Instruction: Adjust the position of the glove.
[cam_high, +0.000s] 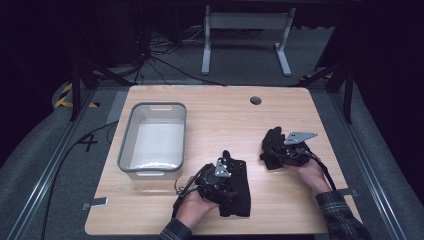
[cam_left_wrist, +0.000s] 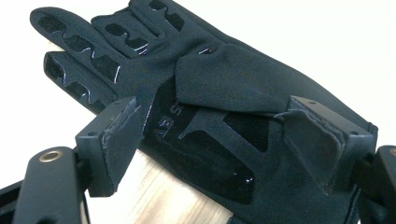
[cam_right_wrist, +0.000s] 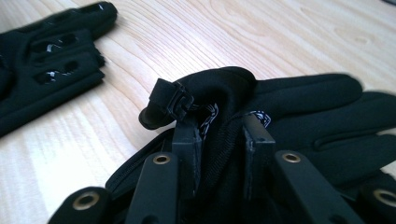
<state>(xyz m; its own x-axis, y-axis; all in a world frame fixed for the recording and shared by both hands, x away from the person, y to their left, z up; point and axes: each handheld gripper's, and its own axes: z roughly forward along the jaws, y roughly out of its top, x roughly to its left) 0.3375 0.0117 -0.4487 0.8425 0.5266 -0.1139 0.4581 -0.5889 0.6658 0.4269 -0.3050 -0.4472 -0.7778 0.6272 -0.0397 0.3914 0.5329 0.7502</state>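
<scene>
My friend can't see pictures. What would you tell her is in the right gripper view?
The right gripper pinches the bunched cuff of a black glove between its two black jaws, on a light wooden table. Another black glove lies flat at the upper left, apart from the first.

Table (cam_high: 220, 115): pale wood grain, smooth, faint sheen. Left glove (cam_left_wrist: 243, 84): matt black cloth, soft nap, with glossy rubbery patches on fingers and palm. Right glove (cam_right_wrist: 308, 100): matt black knit cloth, bunched, with a small hard plastic clip at the cuff. Bin (cam_high: 126, 145): grey plastic, smooth, pale inside. Left gripper (cam_left_wrist: 219, 140): matt black plastic, worn rubbery pads, brass-coloured rivets. Right gripper (cam_right_wrist: 219, 140): the same black plastic and rivets. Floor: rough grey carpet.
</scene>
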